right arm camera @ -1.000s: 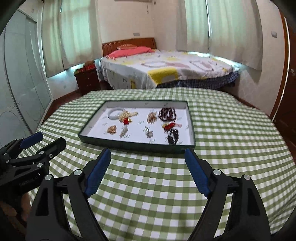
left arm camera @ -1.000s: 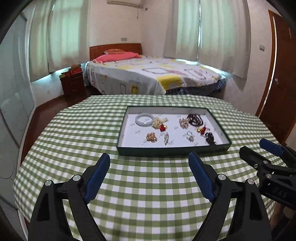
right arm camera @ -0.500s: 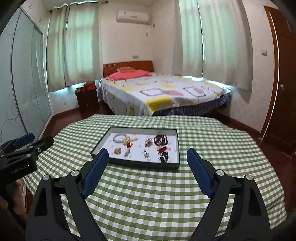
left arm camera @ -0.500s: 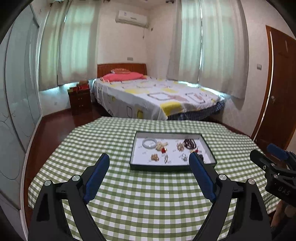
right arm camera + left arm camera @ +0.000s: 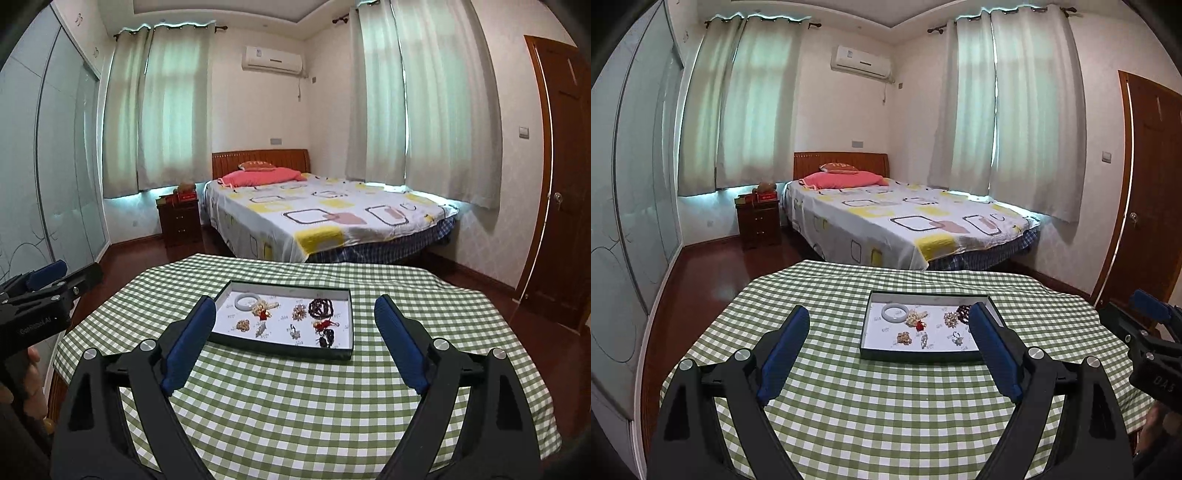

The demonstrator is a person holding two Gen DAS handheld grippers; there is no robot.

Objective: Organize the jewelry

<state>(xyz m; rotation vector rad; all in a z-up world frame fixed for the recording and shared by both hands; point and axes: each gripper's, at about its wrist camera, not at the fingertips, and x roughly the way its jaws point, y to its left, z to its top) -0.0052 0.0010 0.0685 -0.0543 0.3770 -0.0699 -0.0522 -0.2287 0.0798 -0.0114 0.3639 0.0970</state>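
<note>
A shallow dark-green tray (image 5: 919, 356) with a white floor sits on a round table with a green checked cloth (image 5: 886, 406). In it lie a pale jade bangle (image 5: 894, 312), a dark bead bracelet (image 5: 320, 307), gold pieces (image 5: 904, 337) and several small ornaments. The tray also shows in the right wrist view (image 5: 280, 345). My left gripper (image 5: 888, 350) is open and empty, well back from the tray. My right gripper (image 5: 295, 341) is open and empty, also held back and above the table.
A bed (image 5: 905, 221) stands behind the table, with a dark nightstand (image 5: 759, 221) to its left. A glass wardrobe (image 5: 628, 221) lines the left wall and a wooden door (image 5: 1145, 192) is on the right.
Both grippers have pulled back and risen from the tray, so it looks smaller and more of the room shows. Both stay open. The jewelry has not moved.
</note>
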